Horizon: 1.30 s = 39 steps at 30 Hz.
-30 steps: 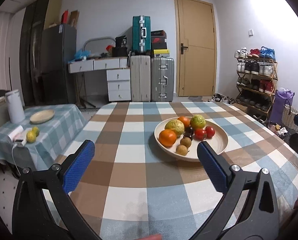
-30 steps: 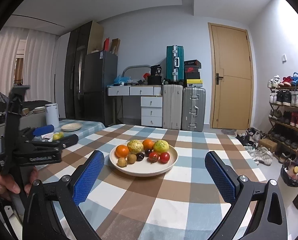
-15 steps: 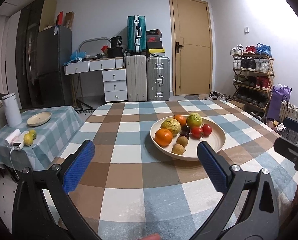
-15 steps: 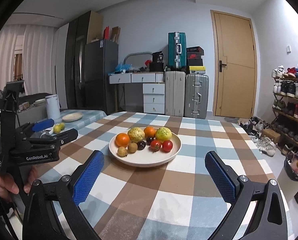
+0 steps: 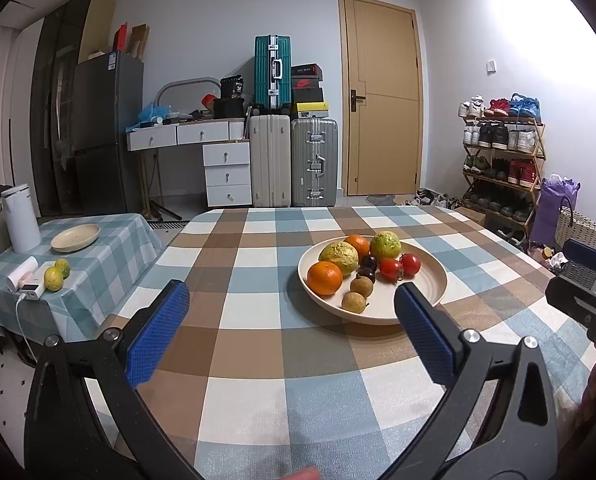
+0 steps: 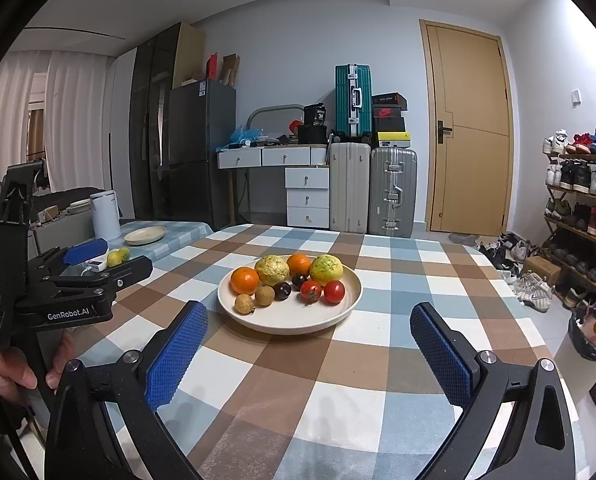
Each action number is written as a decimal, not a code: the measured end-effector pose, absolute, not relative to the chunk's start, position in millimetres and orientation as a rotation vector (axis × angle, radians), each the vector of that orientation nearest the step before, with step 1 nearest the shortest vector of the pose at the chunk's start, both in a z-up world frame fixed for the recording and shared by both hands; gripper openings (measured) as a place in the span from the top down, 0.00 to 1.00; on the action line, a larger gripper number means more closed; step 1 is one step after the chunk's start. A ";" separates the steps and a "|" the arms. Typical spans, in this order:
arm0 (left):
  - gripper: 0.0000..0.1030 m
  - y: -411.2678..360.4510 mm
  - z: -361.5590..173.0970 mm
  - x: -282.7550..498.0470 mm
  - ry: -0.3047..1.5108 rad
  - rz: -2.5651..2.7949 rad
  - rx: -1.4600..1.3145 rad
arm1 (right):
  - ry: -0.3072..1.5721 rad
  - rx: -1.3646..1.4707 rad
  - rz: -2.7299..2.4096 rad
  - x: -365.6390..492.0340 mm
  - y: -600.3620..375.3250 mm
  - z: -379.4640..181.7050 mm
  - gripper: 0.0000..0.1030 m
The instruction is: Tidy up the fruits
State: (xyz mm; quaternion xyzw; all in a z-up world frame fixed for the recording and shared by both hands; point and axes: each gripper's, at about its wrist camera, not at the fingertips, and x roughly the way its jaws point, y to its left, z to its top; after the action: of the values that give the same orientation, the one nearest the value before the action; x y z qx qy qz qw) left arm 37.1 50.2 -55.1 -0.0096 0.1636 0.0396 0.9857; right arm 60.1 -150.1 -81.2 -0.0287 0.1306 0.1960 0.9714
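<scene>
Fruits [image 6: 285, 282] heaped in plate [image 6: 298, 322] mid-table [image 6: 378, 364]. Left gripper [image 5: 289, 326], right gripper [image 6: 308, 354] hover short of plate, jaws spread wide, empty, likely for free approach.

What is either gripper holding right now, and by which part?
Nothing. The left gripper and right gripper are both open and empty, short of the plate; all fruit lies untouched.

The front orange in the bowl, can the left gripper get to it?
Probably yes. The left gripper is open and empty, the orange sits at the near-left edge of the bowl, and only bare tablecloth lies between them.
</scene>
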 end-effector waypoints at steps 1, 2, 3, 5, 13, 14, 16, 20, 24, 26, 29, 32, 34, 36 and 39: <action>0.01 50.1 -55.1 37.3 0.330 0.080 -0.019 | 0.263 -0.059 0.396 60.2 -149.8 -81.2 0.00; 0.01 50.2 -55.1 37.3 0.330 0.080 -0.019 | 0.263 -0.059 0.396 60.2 -149.5 -81.0 0.00; 0.01 50.3 -55.2 37.3 0.331 0.080 -0.019 | 0.263 -0.059 0.396 60.2 -149.5 -81.0 0.00; 0.01 50.0 -55.2 37.1 0.331 0.079 -0.019 | 0.263 -0.058 0.396 60.1 -149.4 -81.1 0.00; 0.01 48.6 -54.8 40.5 0.349 0.069 -0.012 | 0.263 -0.059 0.396 60.1 -149.4 -81.1 0.00; 0.01 48.9 -54.9 41.0 0.351 0.069 -0.012 | 0.263 -0.059 0.396 60.1 -149.4 -81.1 0.00; 0.01 48.1 -54.3 41.5 0.348 0.068 -0.012 | 0.263 -0.059 0.396 60.2 -149.3 -81.2 0.00; 0.01 47.6 -54.4 43.5 0.336 0.069 -0.016 | 0.263 -0.059 0.396 60.1 -149.5 -81.2 0.00; 0.01 47.4 -54.1 42.1 0.338 0.069 -0.015 | 0.263 -0.059 0.396 60.1 -149.4 -81.2 0.00; 0.01 47.4 -54.0 42.0 0.336 0.068 -0.016 | 0.263 -0.058 0.396 60.1 -149.5 -81.2 0.00; 0.01 46.9 -54.2 41.8 0.332 0.064 -0.016 | 0.263 -0.059 0.396 60.1 -149.5 -81.3 0.00; 0.01 47.1 -54.8 42.0 0.330 0.064 -0.017 | 0.262 -0.058 0.396 60.1 -149.5 -81.3 0.00; 0.01 47.2 -54.8 41.8 0.330 0.064 -0.018 | 0.263 -0.058 0.396 60.1 -149.4 -81.4 0.00; 0.01 47.1 -54.8 41.9 0.329 0.063 -0.017 | 0.263 -0.059 0.396 60.1 -149.3 -81.4 0.00; 0.01 47.1 -54.9 41.6 0.322 0.061 -0.016 | 0.262 -0.058 0.396 60.2 -149.4 -81.4 0.00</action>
State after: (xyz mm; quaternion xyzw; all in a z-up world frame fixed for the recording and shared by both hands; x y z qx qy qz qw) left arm 41.6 47.1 -54.9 -0.0082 0.1602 0.0304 0.9866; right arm 60.2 -149.4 -81.4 -0.0289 0.1299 0.1961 0.9715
